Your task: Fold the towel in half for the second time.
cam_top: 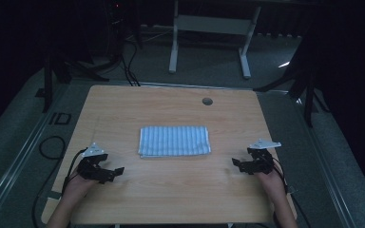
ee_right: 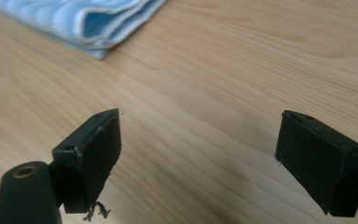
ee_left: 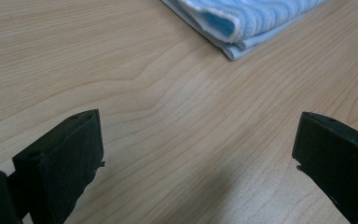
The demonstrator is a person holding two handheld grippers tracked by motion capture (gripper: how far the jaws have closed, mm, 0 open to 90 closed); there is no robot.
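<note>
A: Two grippers sit on the near half of the table (cam_top: 123, 104) in the high view, the left gripper (cam_top: 116, 172) low at the left and the right gripper (cam_top: 236, 164) low at the right. Between them and a little farther off lies the folded towel (cam_top: 174, 141), striped blue and white, flat on the wood and apart from both.

B: So nothing is in hand yet?

A: Nothing. I judge this to be the start of the approach: both tools point inward toward the cloth, neither one touching it.

B: What does the left gripper view add?

A: Its two black jaws stand wide apart with bare wood between them. The towel (ee_left: 242, 21) shows at the top, one folded corner turned toward the camera, several layers stacked at the edge. The jaws hold nothing.

B: And the right gripper view?

A: Much the same. Jaws spread wide and empty, and the towel (ee_right: 79, 21) lies at the upper left with its near corner showing layered edges.

B: What does the next move call for?

A: As I read it, each gripper has to travel forward and inward to its own near corner, come in low along the table, and close on a chosen layer rather than the whole stack. Grabbing too many layers is the likely slip.
</note>
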